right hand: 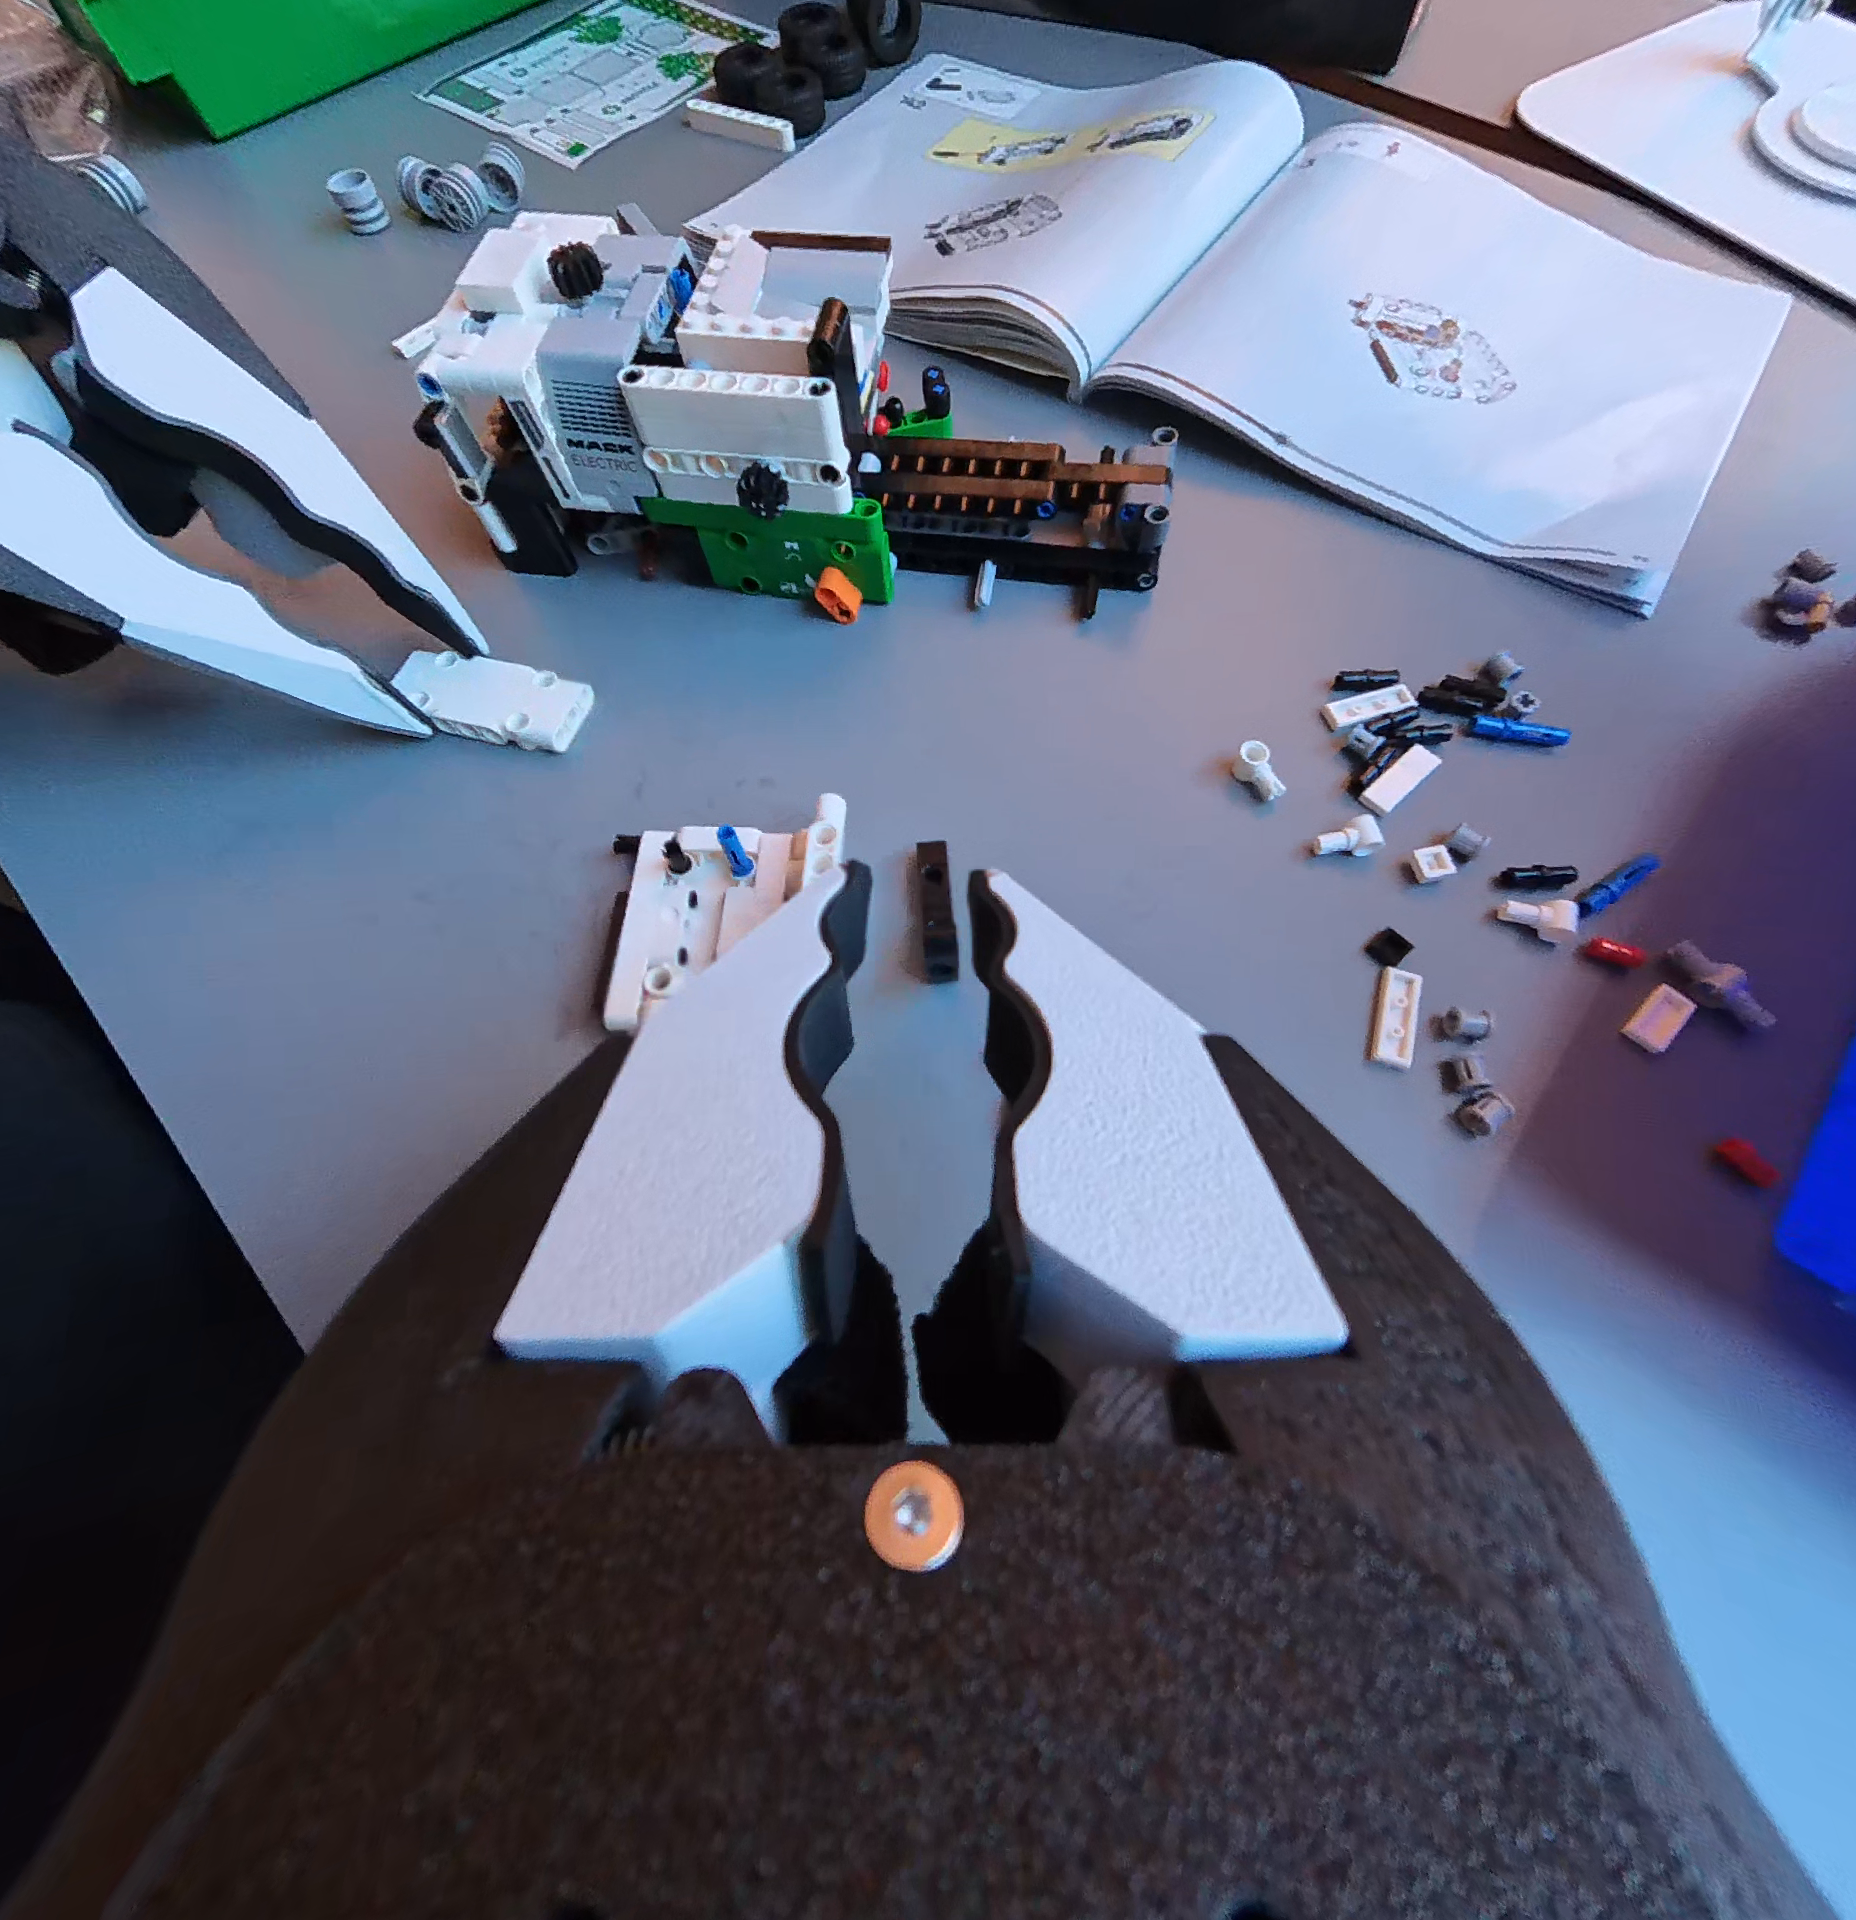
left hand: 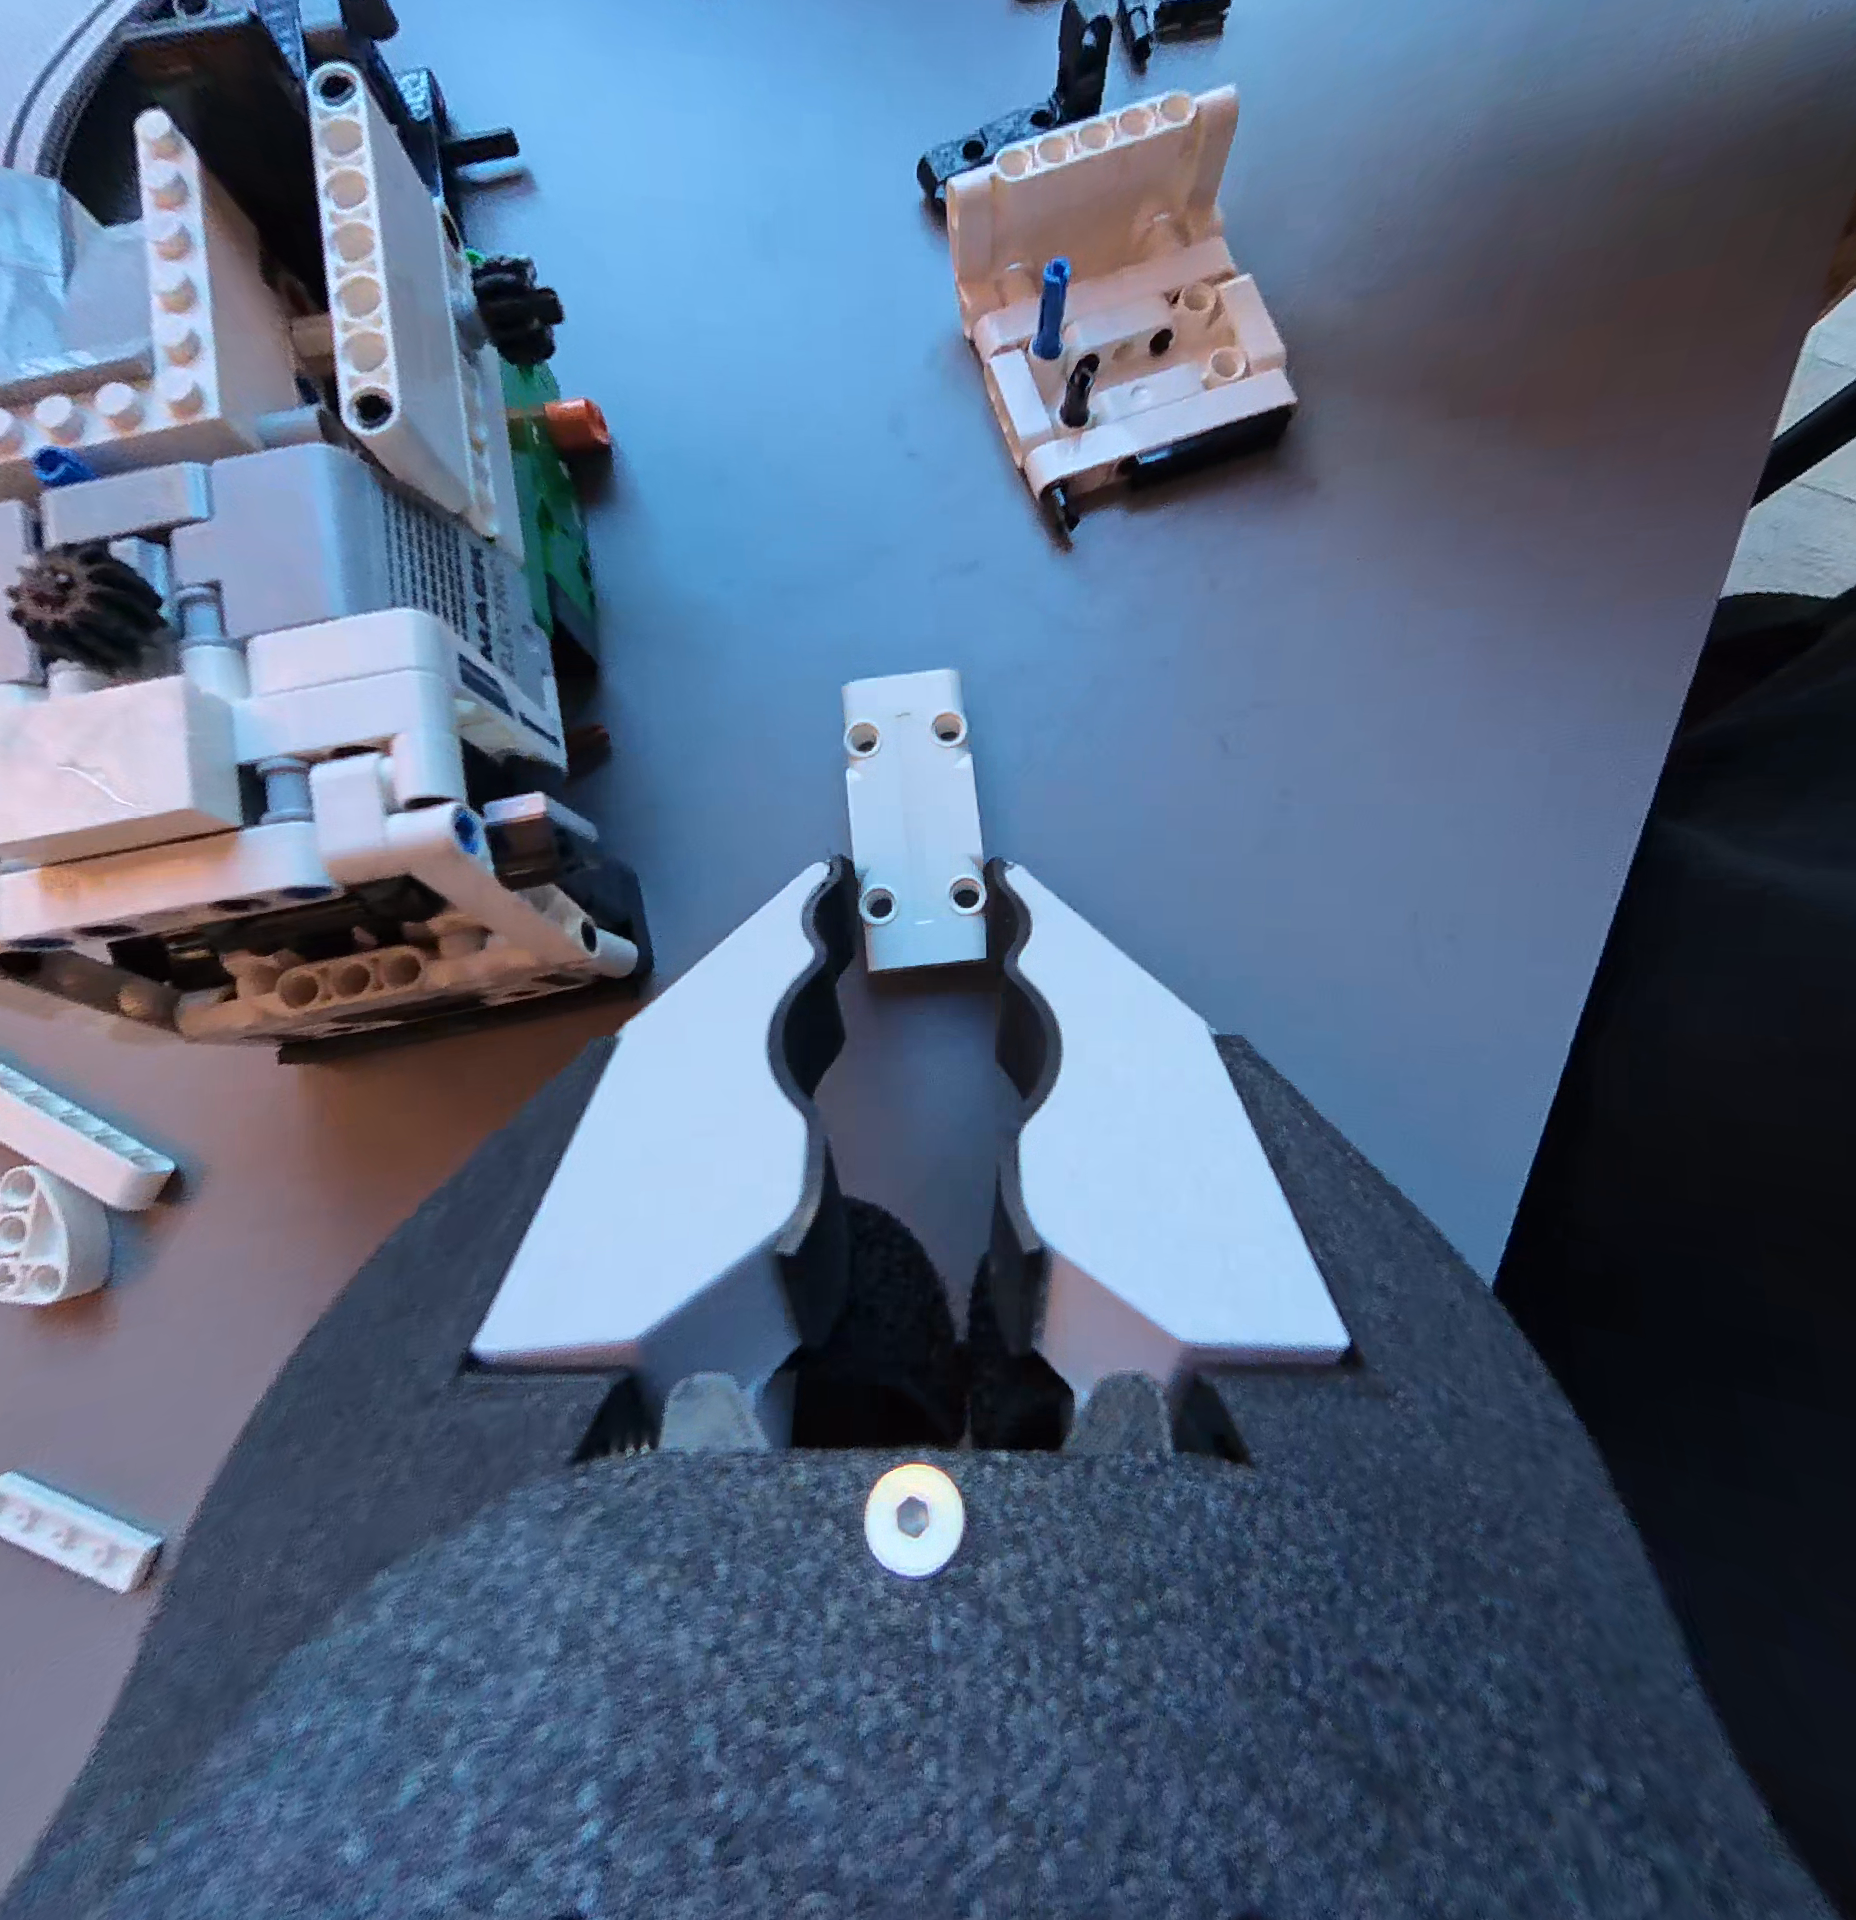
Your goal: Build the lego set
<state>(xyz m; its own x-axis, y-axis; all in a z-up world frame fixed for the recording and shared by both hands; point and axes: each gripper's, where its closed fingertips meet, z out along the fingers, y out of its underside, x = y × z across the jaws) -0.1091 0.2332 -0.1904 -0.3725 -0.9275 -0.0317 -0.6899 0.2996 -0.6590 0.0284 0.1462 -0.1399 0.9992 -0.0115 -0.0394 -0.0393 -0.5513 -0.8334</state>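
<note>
My left gripper (left hand: pixel 916 871) is shut on the near end of a flat white panel piece (left hand: pixel 908 790) with a hole at each corner, low over the grey table. It also shows in the right wrist view, where the white panel piece (right hand: pixel 503 698) sticks out from the left gripper's tips (right hand: pixel 441 681). My right gripper (right hand: pixel 916 878) is open, its fingers either side of a short black beam (right hand: pixel 934 920) lying on the table, with a gap on each side. A small white sub-assembly (right hand: pixel 685 914) with a blue pin and a black pin lies just left of it; it also shows in the left wrist view (left hand: pixel 1121 343).
The part-built white and green truck (right hand: pixel 675 436) stands behind, also in the left wrist view (left hand: pixel 280 623). An open instruction booklet (right hand: pixel 1319 312) lies at the back right. Loose small parts (right hand: pixel 1423 748) are scattered to the right. Black tyres (right hand: pixel 810 62) and grey hubs (right hand: pixel 446 187) sit at the back. A white beam (left hand: pixel 62 1127) lies near the truck. One gripper's finger ends stand about 20 centimeters off the other's. The white beam (left hand: pixel 62 1127) sits 15 centimeters or so from the ends of my left fingers.
</note>
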